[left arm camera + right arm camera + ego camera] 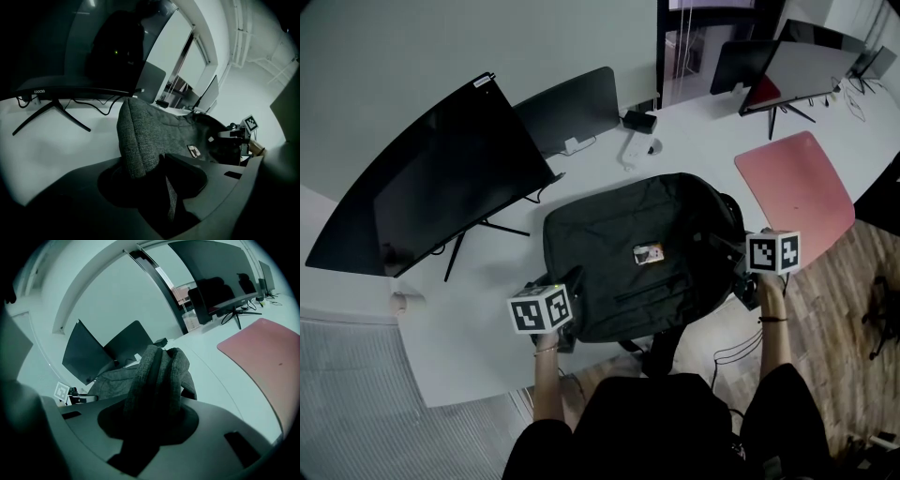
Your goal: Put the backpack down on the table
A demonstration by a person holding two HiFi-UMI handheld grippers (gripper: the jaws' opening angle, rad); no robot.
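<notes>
**Backpack on table, both grippers at its sides**

The backpack (609, 244) is laid flat on the white table (478, 328), near the front edge, between the two grippers. A small label (649, 253) is seen on its upper face.

The left gripper (570, 292) is positioned at the backpack's left side. In the left gripper view its jaws are partly apart. A fold of grey backpack fabric (138, 140) stands between them, and a dark gap separates the fold from one jaw.

The right gripper (737, 259) is positioned at the backpack's right side. In the right gripper view a bunched fold of fabric (157, 380) is clamped between its jaws.

A curved monitor (441, 187) stands beyond the backpack to the left. A pink mat (797, 192) lies to its right.
</notes>
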